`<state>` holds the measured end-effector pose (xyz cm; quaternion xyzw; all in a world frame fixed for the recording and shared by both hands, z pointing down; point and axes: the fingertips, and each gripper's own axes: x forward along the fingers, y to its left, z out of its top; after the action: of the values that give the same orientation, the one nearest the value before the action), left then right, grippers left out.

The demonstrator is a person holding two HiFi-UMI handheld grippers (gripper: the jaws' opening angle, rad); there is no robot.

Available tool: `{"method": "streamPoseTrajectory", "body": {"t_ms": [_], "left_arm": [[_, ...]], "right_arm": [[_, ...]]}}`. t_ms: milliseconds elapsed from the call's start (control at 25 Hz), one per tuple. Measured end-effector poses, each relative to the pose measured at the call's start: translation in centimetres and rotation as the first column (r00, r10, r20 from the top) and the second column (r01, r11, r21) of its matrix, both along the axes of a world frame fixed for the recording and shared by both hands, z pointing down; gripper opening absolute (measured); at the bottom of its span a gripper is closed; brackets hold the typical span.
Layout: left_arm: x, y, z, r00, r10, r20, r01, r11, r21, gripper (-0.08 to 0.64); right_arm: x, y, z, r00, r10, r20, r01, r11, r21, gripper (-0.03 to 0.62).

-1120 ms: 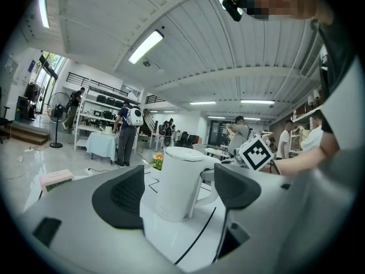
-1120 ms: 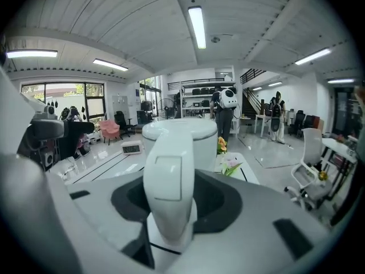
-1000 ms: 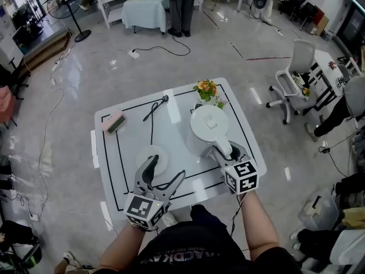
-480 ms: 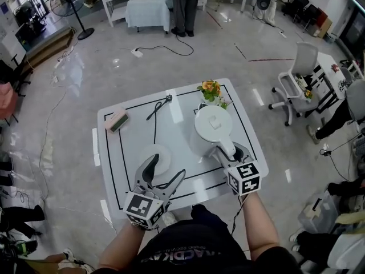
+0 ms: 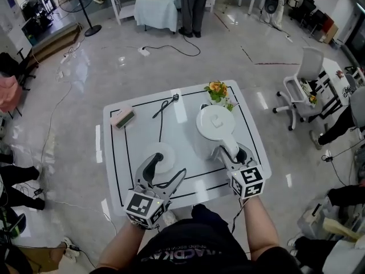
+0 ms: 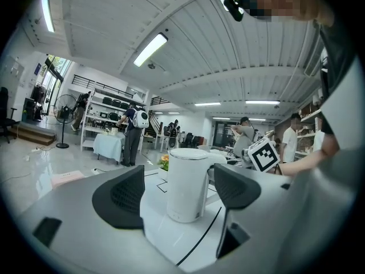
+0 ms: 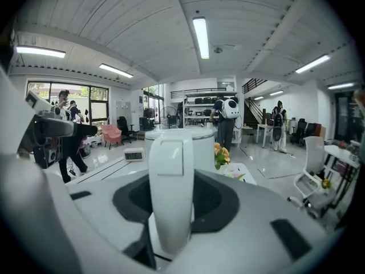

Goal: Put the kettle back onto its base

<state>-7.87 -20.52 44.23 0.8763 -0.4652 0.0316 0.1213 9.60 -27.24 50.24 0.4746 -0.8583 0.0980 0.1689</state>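
Note:
A white kettle (image 5: 215,121) stands on the right half of the white table (image 5: 114,170). Its round white base (image 5: 164,153) lies apart from it, left of centre, with a black cable (image 5: 161,116) running from it toward the far edge. My right gripper (image 5: 231,152) reaches along the kettle's handle (image 7: 171,181). Its jaws are closing, and the black pads (image 7: 219,201) meet the handle on both sides. My left gripper (image 5: 165,167) hangs open at the front left, one finger over the base, nothing between its jaws. In the left gripper view the kettle (image 6: 188,184) shows ahead, well beyond that gripper (image 6: 179,196).
A small pot of orange flowers (image 5: 218,91) stands just behind the kettle. A pink and green block (image 5: 122,117) lies at the far left corner. An office chair (image 5: 302,84) is off to the right. A person (image 5: 194,4) stands by a covered table at the back.
The head view has drifted slightly. Both grippers, the kettle and the base keep their places.

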Motion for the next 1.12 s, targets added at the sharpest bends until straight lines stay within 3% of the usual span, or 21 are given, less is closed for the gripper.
{"method": "streamPoseTrajectory", "body": {"t_ms": [560,1120], "left_arm": [[-3.6,0.7,-0.4,0.995,-0.097,-0.023,0.097,0.995,0.005,0.368],[-9.6,3.4,-1.1,0.973,-0.232,-0.019,0.232,0.973,0.018,0.368]], "right_arm": [[-3.6,-0.8,-2.6,0.998,-0.066,0.004,0.066,0.995,0.068,0.114],[-14.2,-0.1,-6.4,0.964,-0.250,0.090,0.234,0.959,0.160,0.114]]}}
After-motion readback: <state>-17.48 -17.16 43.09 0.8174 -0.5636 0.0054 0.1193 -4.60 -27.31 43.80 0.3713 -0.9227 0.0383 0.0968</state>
